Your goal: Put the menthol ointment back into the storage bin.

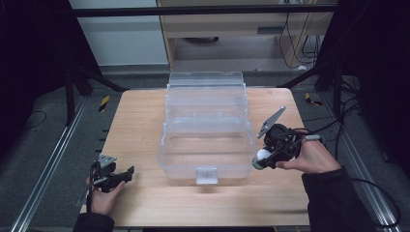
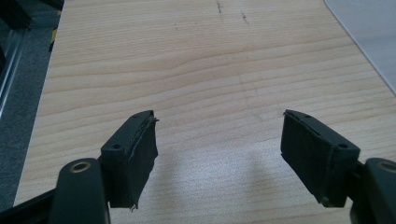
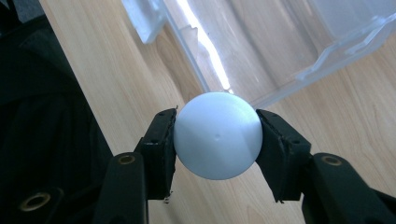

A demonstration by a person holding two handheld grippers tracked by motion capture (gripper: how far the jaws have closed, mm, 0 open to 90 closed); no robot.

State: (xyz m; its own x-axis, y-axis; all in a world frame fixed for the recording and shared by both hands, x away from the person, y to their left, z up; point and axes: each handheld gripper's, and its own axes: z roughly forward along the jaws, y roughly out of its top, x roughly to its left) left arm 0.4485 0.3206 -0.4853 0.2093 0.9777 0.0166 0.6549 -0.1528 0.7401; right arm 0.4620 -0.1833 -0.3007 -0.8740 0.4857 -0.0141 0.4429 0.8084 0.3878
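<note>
high view first: the clear plastic box [image 1: 207, 130] sits open in the middle of the desk [image 1: 140, 125], its stepped trays fanned back and its latch facing the person. the right gripper [image 1: 260, 159] is just beside the box's right front corner, above the desk, with a white ball [image 1: 263, 154] pinched at its tip. the left gripper [image 1: 126, 173] rests low, well off from the box's left front corner, nothing in it. as far as i can see through the clear walls the box has nothing in it, so my read is the pick-up is done and the drop into the box is still to come.

left gripper view: the two black pads [image 2: 135, 156] stand wide apart over bare wood, nothing between them, nothing touched. a pale edge of the box [image 2: 369, 32] shows far off at the upper right. this one looks parked.

right gripper view: here's the action. the ball [image 3: 217, 135] sits squarely between the pads [image 3: 161, 149], both pressed against its sides, jaws closed in as far as the ball lets them. it's a firm, centred hold. just beyond the ball runs the box's transparent wall [image 3: 243, 56], with the desk below. the ball is outside the box, near that wall, not yet over the opening. what's left, by my judgement: carry it over the rim and let go inside.
</note>
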